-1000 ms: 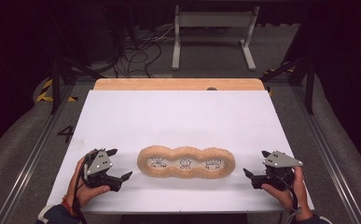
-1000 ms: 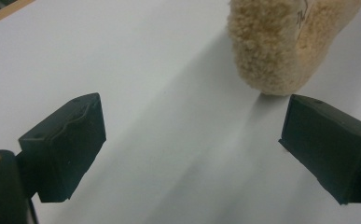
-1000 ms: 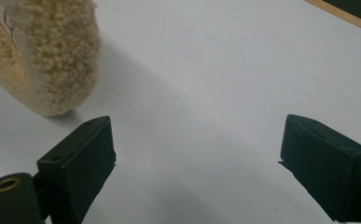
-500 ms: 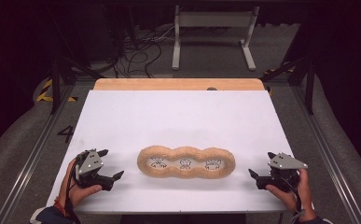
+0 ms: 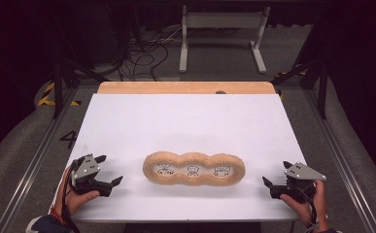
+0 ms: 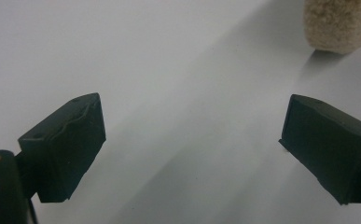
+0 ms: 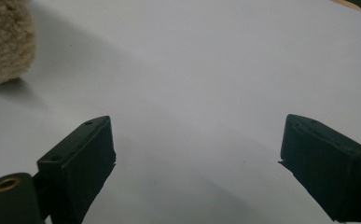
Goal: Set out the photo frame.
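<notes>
The fuzzy tan three-ring piece [image 5: 194,169] is lying flat near the front edge of the white table [image 5: 185,121], with small printed pictures showing through its three openings, though I can't quite make out what they are from here. The left gripper [image 5: 111,170] is resting well to one side of it and the right gripper [image 5: 273,175] well to the other, neither touching it. Both are standing with their jaws spread wide and holding nothing; in each gripper view only one rounded end of the plush is peeking in at a top corner.

I'm thinking the risk is in the soft pile: a shallow pinch is likely catching only fluff and slipping off. Lifting one end alone is probably letting the rest sag and drag, and it is sitting close enough to the front edge to slide off.
</notes>
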Action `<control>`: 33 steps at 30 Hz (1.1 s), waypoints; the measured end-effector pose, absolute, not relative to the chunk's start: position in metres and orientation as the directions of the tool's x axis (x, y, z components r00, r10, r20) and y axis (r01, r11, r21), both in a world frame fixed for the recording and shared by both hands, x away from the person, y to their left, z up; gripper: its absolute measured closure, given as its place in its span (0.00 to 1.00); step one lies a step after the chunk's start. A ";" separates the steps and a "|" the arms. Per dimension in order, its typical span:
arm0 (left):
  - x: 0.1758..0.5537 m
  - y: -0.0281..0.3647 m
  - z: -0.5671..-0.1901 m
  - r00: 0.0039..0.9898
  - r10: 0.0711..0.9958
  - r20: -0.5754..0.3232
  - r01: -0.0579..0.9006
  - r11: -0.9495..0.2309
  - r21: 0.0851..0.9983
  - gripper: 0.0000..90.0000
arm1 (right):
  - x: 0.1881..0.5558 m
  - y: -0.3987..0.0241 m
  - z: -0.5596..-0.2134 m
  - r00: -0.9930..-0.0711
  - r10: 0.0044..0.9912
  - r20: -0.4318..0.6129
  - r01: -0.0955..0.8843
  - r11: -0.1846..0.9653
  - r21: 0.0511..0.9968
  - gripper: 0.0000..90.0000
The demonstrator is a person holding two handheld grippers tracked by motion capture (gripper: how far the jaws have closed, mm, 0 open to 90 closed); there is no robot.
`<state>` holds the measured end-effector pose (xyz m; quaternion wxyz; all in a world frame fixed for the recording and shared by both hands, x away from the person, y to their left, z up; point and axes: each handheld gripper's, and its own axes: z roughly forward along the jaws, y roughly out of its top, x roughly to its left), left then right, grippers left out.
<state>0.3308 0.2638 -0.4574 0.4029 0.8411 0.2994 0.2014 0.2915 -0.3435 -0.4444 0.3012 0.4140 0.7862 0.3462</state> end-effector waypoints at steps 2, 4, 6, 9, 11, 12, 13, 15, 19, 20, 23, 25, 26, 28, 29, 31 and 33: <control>0.330 0.263 -0.458 0.741 0.664 0.102 0.340 -0.502 0.795 0.07 | 0.291 -0.343 -0.444 -0.478 0.858 -0.186 0.440 0.417 0.795 0.11; 0.329 0.262 -0.458 0.740 0.665 0.101 0.338 -0.497 0.799 0.07 | 0.291 -0.341 -0.445 -0.484 0.855 -0.188 0.439 0.423 0.793 0.11; 0.328 0.261 -0.457 0.738 0.668 0.099 0.338 -0.492 0.802 0.07 | 0.291 -0.340 -0.446 -0.487 0.853 -0.189 0.442 0.427 0.789 0.11; 0.327 0.259 -0.457 0.748 0.654 0.112 0.326 -0.510 0.796 0.07 | 0.290 -0.339 -0.445 -0.486 0.852 -0.194 0.439 0.430 0.789 0.11; 0.326 0.258 -0.457 0.747 0.656 0.108 0.330 -0.507 0.796 0.07 | 0.290 -0.339 -0.445 -0.485 0.853 -0.193 0.439 0.429 0.790 0.11; 0.326 0.258 -0.457 0.746 0.657 0.106 0.331 -0.505 0.797 0.07 | 0.290 -0.339 -0.445 -0.485 0.852 -0.197 0.437 0.431 0.789 0.11; 0.326 0.259 -0.457 0.748 0.654 0.110 0.327 -0.508 0.797 0.07 | 0.290 -0.339 -0.445 -0.485 0.852 -0.197 0.435 0.430 0.791 0.11; 0.325 0.259 -0.456 0.742 0.661 0.111 0.328 -0.503 0.800 0.07 | 0.290 -0.338 -0.444 -0.484 0.853 -0.196 0.435 0.429 0.791 0.11; 0.326 0.258 -0.456 0.745 0.657 0.117 0.323 -0.508 0.799 0.07 | 0.290 -0.337 -0.445 -0.488 0.850 -0.198 0.439 0.435 0.786 0.11; 0.326 0.258 -0.456 0.744 0.657 0.118 0.323 -0.509 0.798 0.07 | 0.290 -0.337 -0.446 -0.487 0.850 -0.200 0.440 0.437 0.784 0.11; 0.326 0.258 -0.456 0.744 0.659 0.116 0.323 -0.506 0.800 0.07 | 0.290 -0.336 -0.445 -0.485 0.851 -0.202 0.437 0.436 0.787 0.11; 0.326 0.258 -0.456 0.737 0.665 0.118 0.327 -0.504 0.799 0.07 | 0.290 -0.337 -0.445 -0.485 0.851 -0.202 0.436 0.435 0.788 0.11; 0.326 0.258 -0.456 0.736 0.667 0.117 0.328 -0.503 0.800 0.07 | 0.290 -0.337 -0.445 -0.487 0.851 -0.198 0.436 0.433 0.789 0.11; 0.326 0.257 -0.456 0.736 0.666 0.117 0.329 -0.503 0.799 0.07 | 0.290 -0.338 -0.445 -0.498 0.846 -0.189 0.430 0.430 0.794 0.11; 0.327 0.257 -0.456 0.740 0.662 0.121 0.322 -0.506 0.800 0.07 | 0.290 -0.338 -0.445 -0.498 0.846 -0.191 0.429 0.432 0.794 0.11; 0.327 0.257 -0.456 0.740 0.661 0.123 0.321 -0.508 0.799 0.07 | 0.290 -0.338 -0.445 -0.492 0.848 -0.198 0.429 0.434 0.792 0.11; 0.328 0.256 -0.456 0.739 0.663 0.123 0.324 -0.510 0.797 0.07 | 0.291 -0.341 -0.443 -0.475 0.856 -0.204 0.428 0.427 0.796 0.11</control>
